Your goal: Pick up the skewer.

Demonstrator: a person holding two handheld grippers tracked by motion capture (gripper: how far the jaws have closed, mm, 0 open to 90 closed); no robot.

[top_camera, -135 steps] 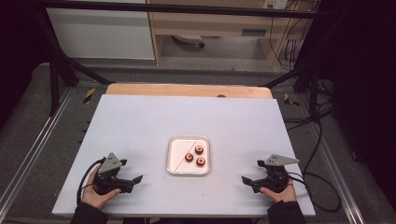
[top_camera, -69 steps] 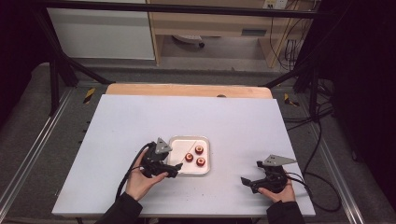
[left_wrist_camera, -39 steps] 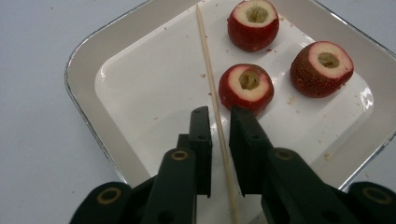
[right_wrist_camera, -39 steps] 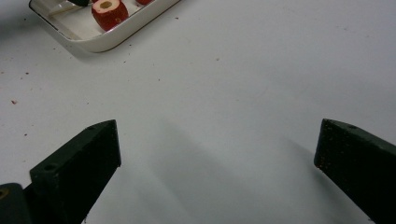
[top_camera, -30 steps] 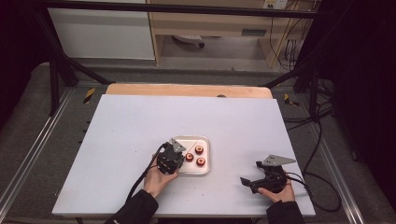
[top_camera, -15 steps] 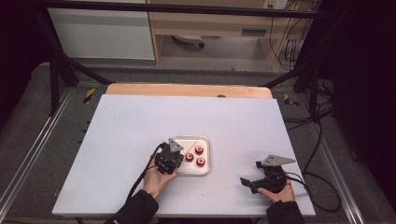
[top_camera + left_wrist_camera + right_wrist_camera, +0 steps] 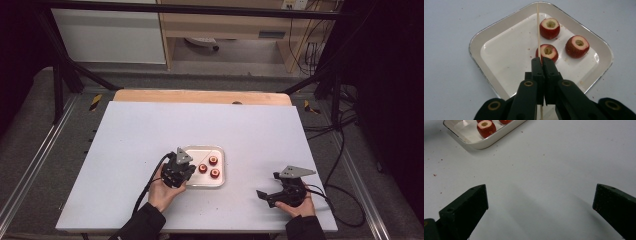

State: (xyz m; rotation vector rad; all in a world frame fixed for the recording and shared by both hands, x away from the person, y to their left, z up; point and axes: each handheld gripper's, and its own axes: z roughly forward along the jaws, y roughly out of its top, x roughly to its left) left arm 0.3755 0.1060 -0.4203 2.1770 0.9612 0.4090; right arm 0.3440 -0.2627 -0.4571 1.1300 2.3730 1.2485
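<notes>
You've got a thin pale wooden skewer [image 7: 538, 30] pinched between the left gripper's [image 7: 541, 60] closed jaws, its tip running out over the white square tray [image 7: 499, 45]. Three red cored fruits [image 7: 548, 51] sit upright in the tray, hollows up, the nearest just beside the skewer.

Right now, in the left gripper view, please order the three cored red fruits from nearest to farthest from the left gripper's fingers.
1. Middle fruit, just beyond the fingers that pinch the skewer.
2. Right fruit, toward the tray's right rim.
3. Far fruit, beside the skewer's upper part.
</notes>
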